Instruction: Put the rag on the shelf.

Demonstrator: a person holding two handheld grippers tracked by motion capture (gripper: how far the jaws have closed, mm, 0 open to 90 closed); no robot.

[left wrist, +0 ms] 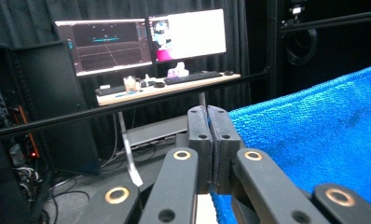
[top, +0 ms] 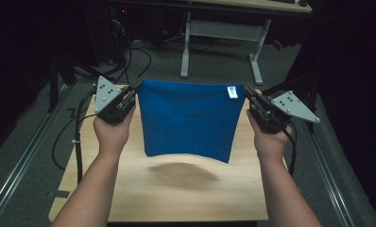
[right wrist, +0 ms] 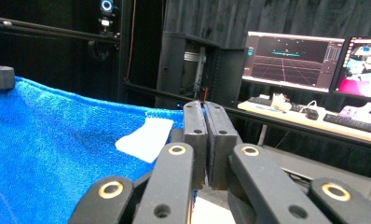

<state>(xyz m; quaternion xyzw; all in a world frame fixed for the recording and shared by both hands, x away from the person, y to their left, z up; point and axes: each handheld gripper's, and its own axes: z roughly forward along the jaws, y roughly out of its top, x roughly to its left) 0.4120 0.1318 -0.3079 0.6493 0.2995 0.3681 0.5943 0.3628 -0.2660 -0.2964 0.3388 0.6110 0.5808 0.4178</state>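
Left tool [top: 135, 90]: jaws pressed together, clamped on the upper left corner of the blue towel [top: 188, 120]. Right tool [top: 249, 92]: jaws likewise together, clamped on the upper right corner, just beside the white label [top: 232, 91]. Towel stretched between the two tools, hanging flat and clear above the wooden table [top: 186, 189]; lower edge free, its shadow on the tabletop below.

Towel [top: 188, 123] hangs stretched above the desk [top: 186, 189] between left gripper [top: 135, 90] and right gripper [top: 249, 92] — one top corner in each, label [top: 232, 91] nearest the right.
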